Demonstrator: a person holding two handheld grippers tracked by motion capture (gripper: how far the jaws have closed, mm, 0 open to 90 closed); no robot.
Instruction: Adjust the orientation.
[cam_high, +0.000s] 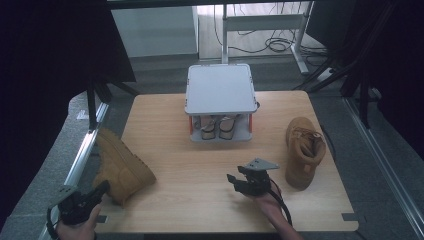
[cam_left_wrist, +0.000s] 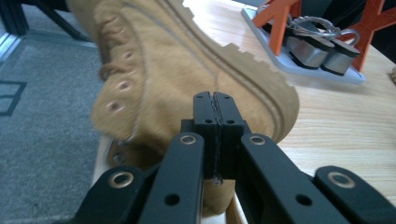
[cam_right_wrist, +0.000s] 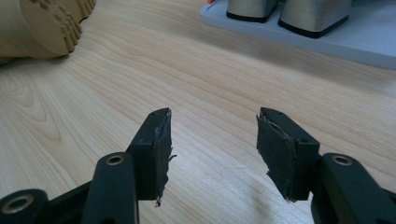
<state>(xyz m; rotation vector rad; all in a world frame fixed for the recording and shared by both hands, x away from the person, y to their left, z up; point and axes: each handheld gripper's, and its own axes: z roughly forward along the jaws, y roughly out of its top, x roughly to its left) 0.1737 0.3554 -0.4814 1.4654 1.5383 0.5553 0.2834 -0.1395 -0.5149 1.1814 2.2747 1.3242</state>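
Your left fingers (cam_left_wrist: 215, 109) sit nearest the lens, pressed flat together with nothing between them, aimed at the tan boot (cam_left_wrist: 187, 70) just ahead. In the high view that left boot (cam_high: 122, 167) lies tilted at the counter's (cam_high: 200, 200) left edge, partly overhanging it, with your left gripper (cam_high: 102, 189) just beside its sole. Your right fingers (cam_right_wrist: 159, 149) stand well apart and empty, hovering low over bare wood near the counter's front middle (cam_high: 239, 177). The other boot (cam_high: 304, 150) lies on its side to the right. A grey two-tier rack (cam_high: 220, 90) stands at the back, with a pair of shoes (cam_high: 218, 127) on its lower shelf.
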